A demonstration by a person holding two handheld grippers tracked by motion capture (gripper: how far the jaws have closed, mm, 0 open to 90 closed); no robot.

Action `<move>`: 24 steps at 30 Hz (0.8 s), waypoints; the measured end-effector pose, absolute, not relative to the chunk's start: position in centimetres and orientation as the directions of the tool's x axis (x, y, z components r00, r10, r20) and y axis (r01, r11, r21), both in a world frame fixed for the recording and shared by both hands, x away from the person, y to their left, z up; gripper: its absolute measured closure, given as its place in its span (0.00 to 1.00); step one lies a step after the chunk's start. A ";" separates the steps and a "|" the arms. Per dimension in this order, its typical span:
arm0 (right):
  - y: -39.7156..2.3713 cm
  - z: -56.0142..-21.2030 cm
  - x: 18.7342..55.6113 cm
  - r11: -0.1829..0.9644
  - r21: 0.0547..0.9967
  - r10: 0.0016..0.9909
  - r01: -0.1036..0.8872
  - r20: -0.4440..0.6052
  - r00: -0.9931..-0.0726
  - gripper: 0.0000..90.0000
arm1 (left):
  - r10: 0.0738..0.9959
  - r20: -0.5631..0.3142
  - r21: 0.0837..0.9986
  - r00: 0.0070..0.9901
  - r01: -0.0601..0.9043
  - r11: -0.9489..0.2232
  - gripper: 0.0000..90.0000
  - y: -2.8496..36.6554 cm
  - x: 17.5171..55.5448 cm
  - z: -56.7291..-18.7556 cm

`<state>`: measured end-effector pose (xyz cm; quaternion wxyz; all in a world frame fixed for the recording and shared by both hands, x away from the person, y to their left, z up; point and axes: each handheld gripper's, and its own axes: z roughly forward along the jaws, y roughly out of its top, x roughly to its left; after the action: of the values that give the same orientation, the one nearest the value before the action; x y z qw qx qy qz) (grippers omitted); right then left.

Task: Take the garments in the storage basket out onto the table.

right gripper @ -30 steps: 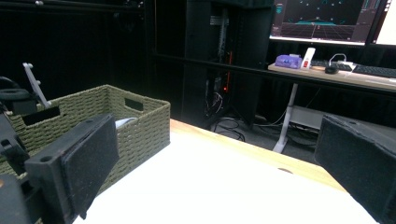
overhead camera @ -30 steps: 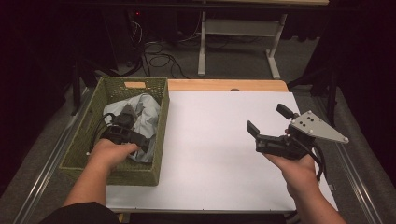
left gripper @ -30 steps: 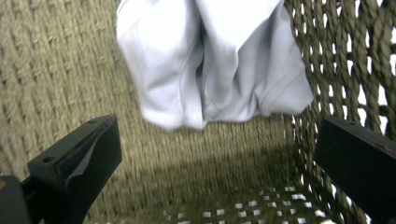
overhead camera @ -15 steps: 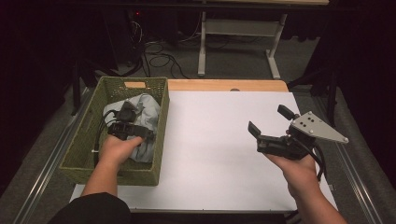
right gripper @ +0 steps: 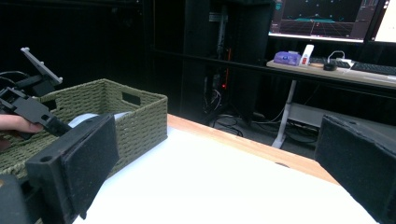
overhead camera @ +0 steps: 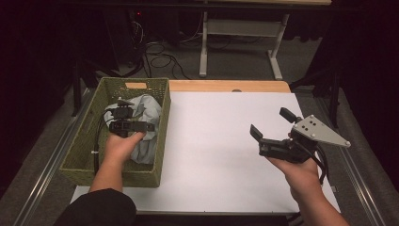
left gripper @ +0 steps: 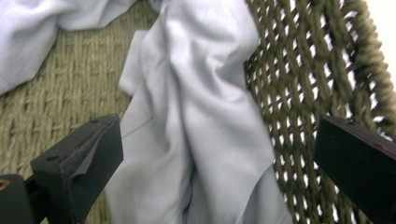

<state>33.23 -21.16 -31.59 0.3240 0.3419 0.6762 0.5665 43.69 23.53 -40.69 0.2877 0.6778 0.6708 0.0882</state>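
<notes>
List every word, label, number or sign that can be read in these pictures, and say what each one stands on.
None can be read.
Monitor in the right gripper view: graphics on screen, any text too small and blurred.
Purple box on the far desk: too small to tell.
Tan patch on the green woven basket: nothing legible.
Light grey cloth, left gripper, right gripper: no markings seen.

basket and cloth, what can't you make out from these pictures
- Cloth: the high view hides its middle behind the left tool and hand; the left gripper view cuts it off at the top and bottom edges.
- Basket: its floor under the cloth is covered; in the right gripper view the right tool's own jaw blocks its near part.
- What kind of garment the cloth is: too crumpled to tell.
</notes>
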 end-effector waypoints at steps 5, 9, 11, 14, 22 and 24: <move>-21.1 -31.8 33.3 0.126 0.987 0.830 0.103 -0.048 -0.555 0.01 | 0.963 -0.263 0.534 0.061 0.841 0.093 0.08 23.7 44.8 -40.6; -21.1 -32.0 33.5 0.129 0.986 0.831 0.108 -0.049 -0.554 0.01 | 0.966 -0.255 0.544 0.045 0.833 0.104 0.12 23.8 45.8 -40.7; -21.2 -32.0 33.5 0.129 0.986 0.833 0.109 -0.048 -0.552 0.01 | 0.969 -0.243 0.546 0.043 0.832 0.100 0.14 23.7 46.3 -40.8; -21.2 -32.0 33.6 0.129 0.986 0.833 0.109 -0.048 -0.551 0.00 | 0.971 -0.233 0.548 0.049 0.832 0.089 0.14 23.6 46.9 -41.0; -21.3 -32.0 33.7 0.124 0.986 0.833 0.108 -0.045 -0.552 0.01 | 0.975 -0.221 0.566 0.029 0.818 0.105 0.12 22.9 47.9 -42.2; -21.3 -32.0 33.7 0.124 0.986 0.831 0.109 -0.043 -0.554 0.01 | 0.979 -0.203 0.570 0.026 0.816 0.096 0.13 22.6 48.1 -42.8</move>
<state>33.65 -21.34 -32.02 0.3203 0.3470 0.6777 0.5637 48.07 22.58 -42.80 0.2857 0.6569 0.6831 0.1423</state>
